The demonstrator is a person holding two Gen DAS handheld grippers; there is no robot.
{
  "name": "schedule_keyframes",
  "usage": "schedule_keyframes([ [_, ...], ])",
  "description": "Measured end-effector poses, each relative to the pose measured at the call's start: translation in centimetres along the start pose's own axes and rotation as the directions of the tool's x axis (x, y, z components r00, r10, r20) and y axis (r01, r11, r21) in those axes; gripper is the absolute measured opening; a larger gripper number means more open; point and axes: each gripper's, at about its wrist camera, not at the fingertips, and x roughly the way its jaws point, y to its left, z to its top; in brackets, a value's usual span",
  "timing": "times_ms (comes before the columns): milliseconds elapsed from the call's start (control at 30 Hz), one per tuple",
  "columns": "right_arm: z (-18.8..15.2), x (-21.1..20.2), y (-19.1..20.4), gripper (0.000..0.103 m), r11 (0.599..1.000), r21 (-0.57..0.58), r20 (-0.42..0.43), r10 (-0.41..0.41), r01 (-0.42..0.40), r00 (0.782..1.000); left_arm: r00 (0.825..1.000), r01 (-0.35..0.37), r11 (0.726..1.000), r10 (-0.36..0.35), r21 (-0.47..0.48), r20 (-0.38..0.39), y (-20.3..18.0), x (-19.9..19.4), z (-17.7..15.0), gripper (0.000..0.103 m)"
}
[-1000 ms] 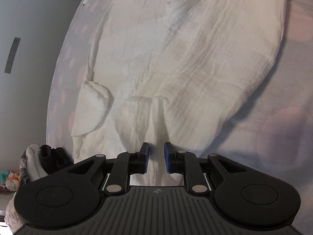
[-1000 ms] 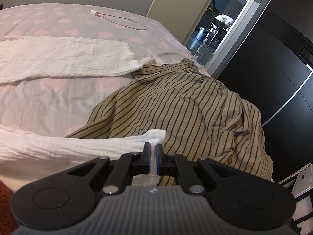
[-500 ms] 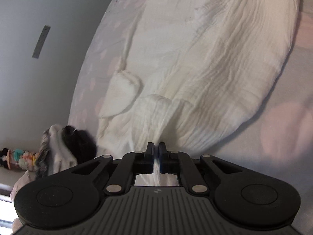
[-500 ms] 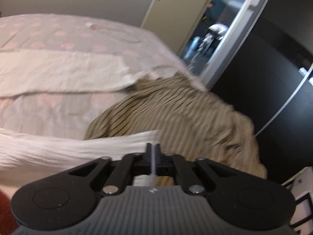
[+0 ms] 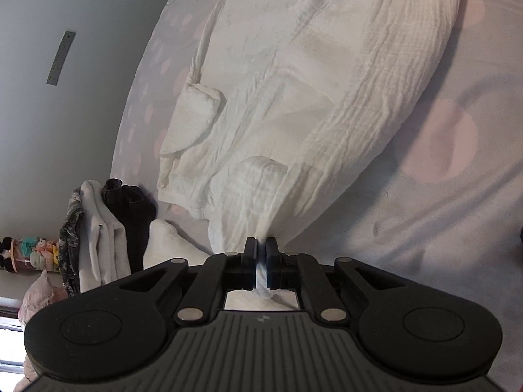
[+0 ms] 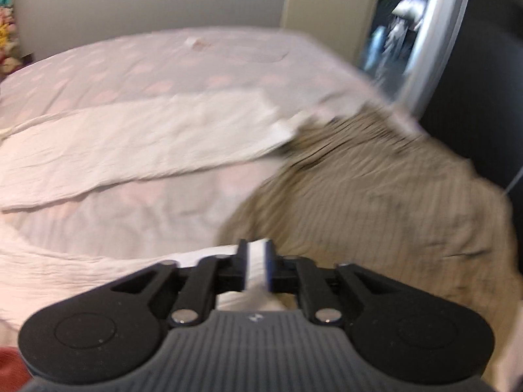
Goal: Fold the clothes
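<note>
A white crinkled garment (image 5: 294, 104) lies spread across the bed (image 5: 457, 196), whose pale cover is printed with pink dots. Its near edge is gathered into a bunch and pinched between the closed jaws of the left gripper (image 5: 261, 248), which points forward low over the bed with the cloth drawn taut up to its fingers. The right gripper (image 6: 256, 254) points across the bed toward the doorway (image 6: 405, 26), jaws narrowed on another white end of the garment (image 6: 130, 143); this view is blurred. Just beyond its tips a tan striped shirt (image 6: 376, 189) lies crumpled. At the bed's far side in the left view sits a stack of folded clothes (image 5: 108, 225).
</note>
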Motion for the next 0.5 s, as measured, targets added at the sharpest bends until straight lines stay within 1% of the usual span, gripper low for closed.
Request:
schedule_keyframes([
  [33,0.2,1.0,0.3,0.042,1.000,-0.013,-0.024,0.005,-0.005,1.000,1.000,0.003,1.000,-0.003,-0.008,-0.004,-0.1,0.3,0.0,0.006],
  [67,0.5,2.0,0.5,0.042,1.000,-0.026,-0.047,0.006,-0.007,0.999,1.000,0.013,1.000,-0.013,-0.023,-0.007,0.0,0.5,0.1,0.006],
  [167,1.0,4.9,1.1,0.045,0.997,-0.069,-0.107,-0.033,0.026,0.994,0.999,0.043,0.997,-0.044,-0.067,-0.015,0.4,1.2,0.2,0.006],
  [233,1.0,6.4,0.7,0.048,1.000,-0.020,-0.155,-0.015,0.012,0.988,0.998,0.062,0.993,-0.064,-0.096,-0.019,0.7,1.6,0.3,0.007],
  [300,1.0,7.5,0.7,0.044,1.000,0.009,-0.181,0.012,-0.010,0.983,0.998,0.055,0.992,-0.057,-0.112,-0.019,1.1,1.6,0.5,0.008],
  [367,0.7,7.7,0.9,0.005,0.999,0.011,-0.188,0.037,-0.036,0.981,0.998,0.060,0.988,-0.063,-0.140,-0.021,1.7,1.7,0.8,0.008],
  [433,0.4,7.4,1.3,0.005,0.999,-0.004,-0.178,0.044,-0.046,0.983,0.996,0.077,0.981,-0.082,-0.180,-0.023,2.6,1.8,1.1,0.008],
  [500,0.3,6.6,1.5,0.005,0.999,-0.023,-0.147,0.034,-0.038,0.989,0.995,0.087,0.979,-0.092,-0.185,-0.023,3.0,1.7,1.2,0.007],
])
